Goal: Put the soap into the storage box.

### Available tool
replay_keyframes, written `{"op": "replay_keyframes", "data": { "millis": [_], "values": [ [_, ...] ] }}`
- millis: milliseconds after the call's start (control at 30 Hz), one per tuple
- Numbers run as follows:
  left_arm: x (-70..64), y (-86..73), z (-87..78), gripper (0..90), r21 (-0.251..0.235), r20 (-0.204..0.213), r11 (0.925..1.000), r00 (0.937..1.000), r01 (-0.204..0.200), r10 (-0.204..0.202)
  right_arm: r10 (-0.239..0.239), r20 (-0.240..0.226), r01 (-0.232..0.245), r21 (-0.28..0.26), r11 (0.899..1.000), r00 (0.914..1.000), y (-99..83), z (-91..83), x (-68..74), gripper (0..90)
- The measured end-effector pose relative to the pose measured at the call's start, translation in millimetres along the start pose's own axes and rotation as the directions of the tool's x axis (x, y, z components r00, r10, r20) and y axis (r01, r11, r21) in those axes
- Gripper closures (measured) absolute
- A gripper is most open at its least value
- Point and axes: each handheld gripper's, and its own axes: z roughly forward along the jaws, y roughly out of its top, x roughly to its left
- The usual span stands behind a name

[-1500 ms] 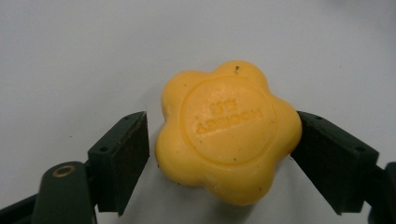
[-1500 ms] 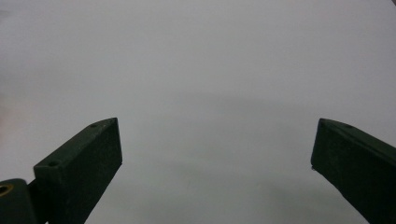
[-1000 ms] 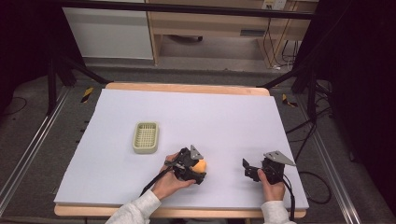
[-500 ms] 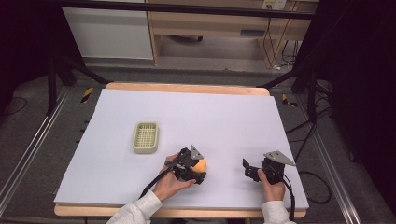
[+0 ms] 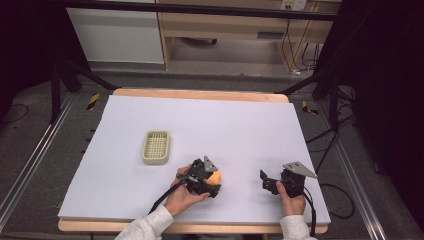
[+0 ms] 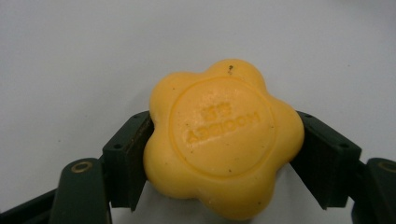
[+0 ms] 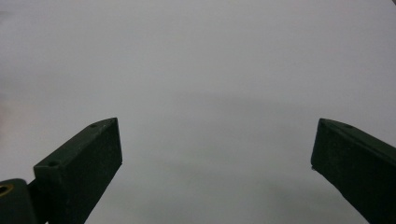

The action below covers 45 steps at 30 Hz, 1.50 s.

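Your left claw [image 6: 219,154] clamps a flower-shaped yellow soap [image 6: 223,138] over the white surface [image 5: 240,130], your right claw [image 7: 217,163] spread wide, pale green basket [image 5: 156,147] nearby

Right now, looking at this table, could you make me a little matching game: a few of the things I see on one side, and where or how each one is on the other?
Things:
1. flower-shaped orange soap
2. green basket
3. right gripper
4. left gripper

States:
A. jaws wide apart, nothing between them
B. stands by itself on the white table, left of both hands
C. jaws pressed on two sides of something
D. pinched between two black jaws

Pairs: 1-D, 2-B, 3-A, 4-C
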Motion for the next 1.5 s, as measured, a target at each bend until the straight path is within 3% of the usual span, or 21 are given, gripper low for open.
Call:
{"op": "replay_keyframes", "data": {
  "millis": [333, 633, 1500],
  "values": [
    [2.1, -0.3, -4.3, 26.5, -0.02, -0.008, 0.9996, 0.9998, 0.02, -0.02, 0.002, 0.0, -0.002, 0.0, 1.0, 1.0, -0.1, -0.4, -0.2, 2.4],
    [6.9, -4.6, -8.3, 26.5, -0.007, -0.016, 0.9997, 0.9996, 0.022, -0.022, 0.002, 0.0, -0.002, 0.0, 1.0, 1.0, -0.2, 0.0, -0.1, 2.4],
    [29.3, -8.4, -38.9, 26.5, -0.034, -0.021, 0.9969, 0.9972, 0.071, -0.072, -0.004, -0.001, 0.004, -0.002, 1.0, 1.0, -0.4, -1.0, -0.1, 2.4]
  ]
}}
